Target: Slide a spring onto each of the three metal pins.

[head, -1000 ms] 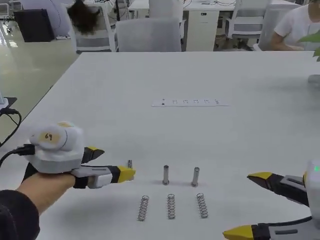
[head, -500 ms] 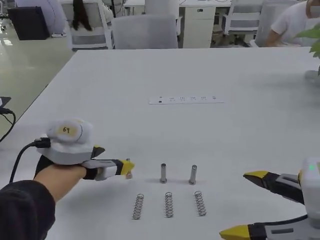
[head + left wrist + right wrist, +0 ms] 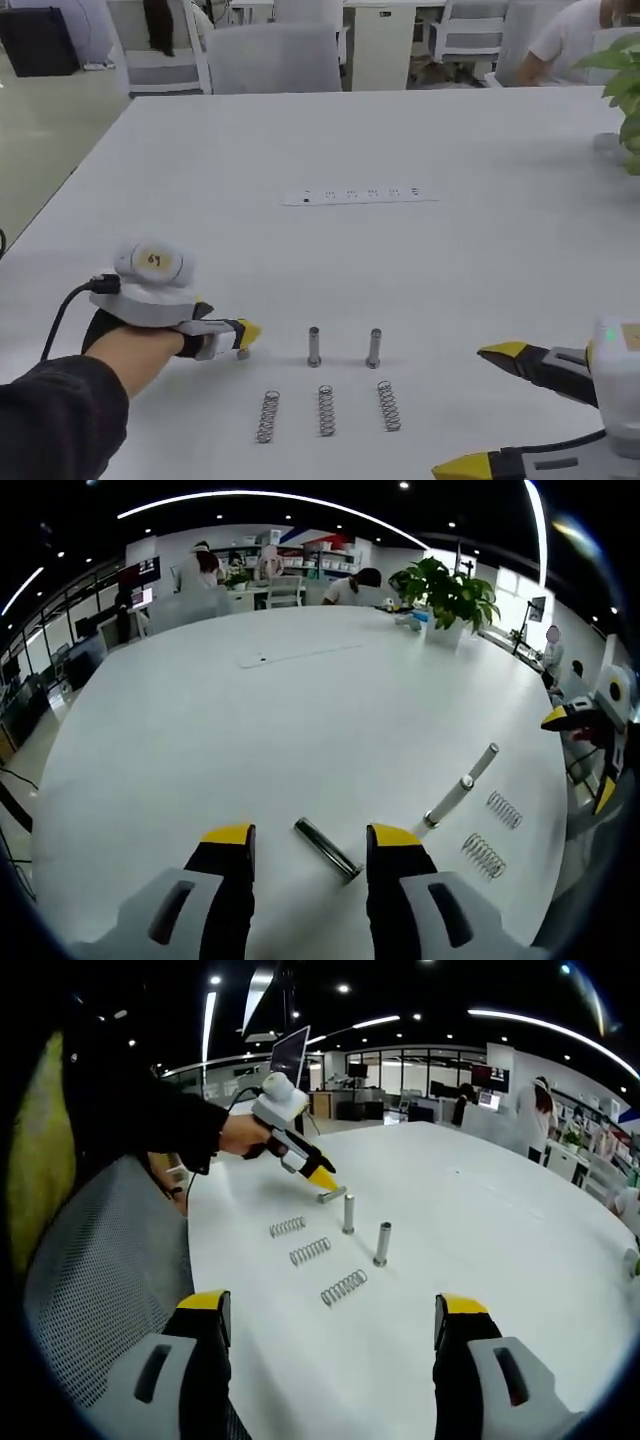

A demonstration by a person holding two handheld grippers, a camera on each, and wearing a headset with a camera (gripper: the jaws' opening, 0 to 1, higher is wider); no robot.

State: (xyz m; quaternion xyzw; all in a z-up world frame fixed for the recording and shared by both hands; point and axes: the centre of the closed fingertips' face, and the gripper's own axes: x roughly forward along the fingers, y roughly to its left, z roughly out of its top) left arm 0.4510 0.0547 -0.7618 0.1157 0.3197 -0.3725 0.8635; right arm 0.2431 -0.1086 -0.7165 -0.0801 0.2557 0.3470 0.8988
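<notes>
Three springs (image 3: pixel 326 410) lay on the bench (image 3: pixel 450 150), left claw (image 3: pixel 310 835) spread astride a tipped pin (image 3: pixel 325 847), right claw (image 3: pixel 332 1303) spread wide.

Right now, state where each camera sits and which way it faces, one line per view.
Head view: on the person's head, looking down the table at upright pins and springs; sleeve, hand, left gripper and right gripper show.
Left gripper view: on the left gripper, looking along its open jaws at a pin lying flat; the right gripper shows at right.
Right gripper view: on the right gripper, facing the person's arm across the springs.
Shared: both gripper views show the upright pins.
</notes>
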